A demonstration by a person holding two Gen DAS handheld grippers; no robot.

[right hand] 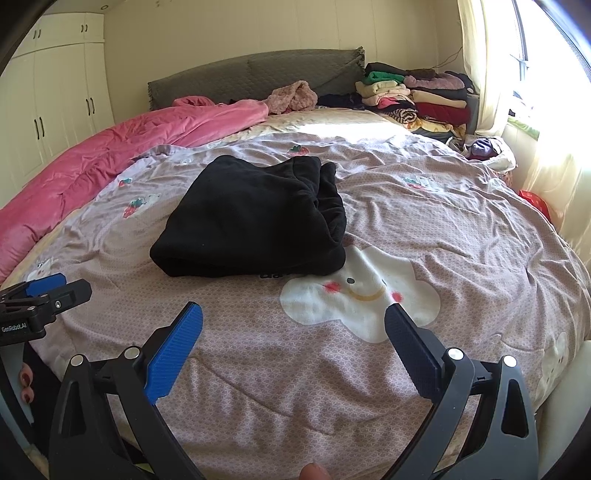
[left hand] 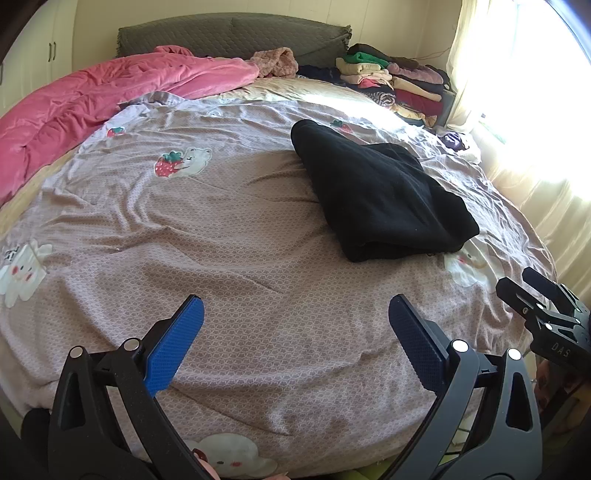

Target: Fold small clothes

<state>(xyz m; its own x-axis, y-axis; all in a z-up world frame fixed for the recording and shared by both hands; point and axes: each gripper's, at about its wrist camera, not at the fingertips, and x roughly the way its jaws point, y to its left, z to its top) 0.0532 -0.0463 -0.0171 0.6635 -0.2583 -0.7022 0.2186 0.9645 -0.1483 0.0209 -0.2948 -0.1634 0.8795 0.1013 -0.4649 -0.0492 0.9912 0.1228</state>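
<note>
A black garment (left hand: 380, 195) lies folded into a compact bundle on the pinkish patterned bedspread (left hand: 229, 258); the right wrist view shows the same garment (right hand: 255, 218) just beyond a white cloud print. My left gripper (left hand: 295, 310) hovers open over bare bedspread, well short of the garment and to its left. My right gripper (right hand: 293, 317) is also open above the near part of the bed, with nothing between its fingers. Each gripper shows at the edge of the other's view: the right gripper (left hand: 532, 291) at right, the left gripper (right hand: 55, 290) at left.
A rumpled pink duvet (left hand: 92, 99) runs along the bed's left side. Stacks of folded clothes (left hand: 399, 81) sit at the far right by the grey headboard (left hand: 236, 33). A bright curtained window (right hand: 535, 110) is on the right, white wardrobes (right hand: 55, 96) at left.
</note>
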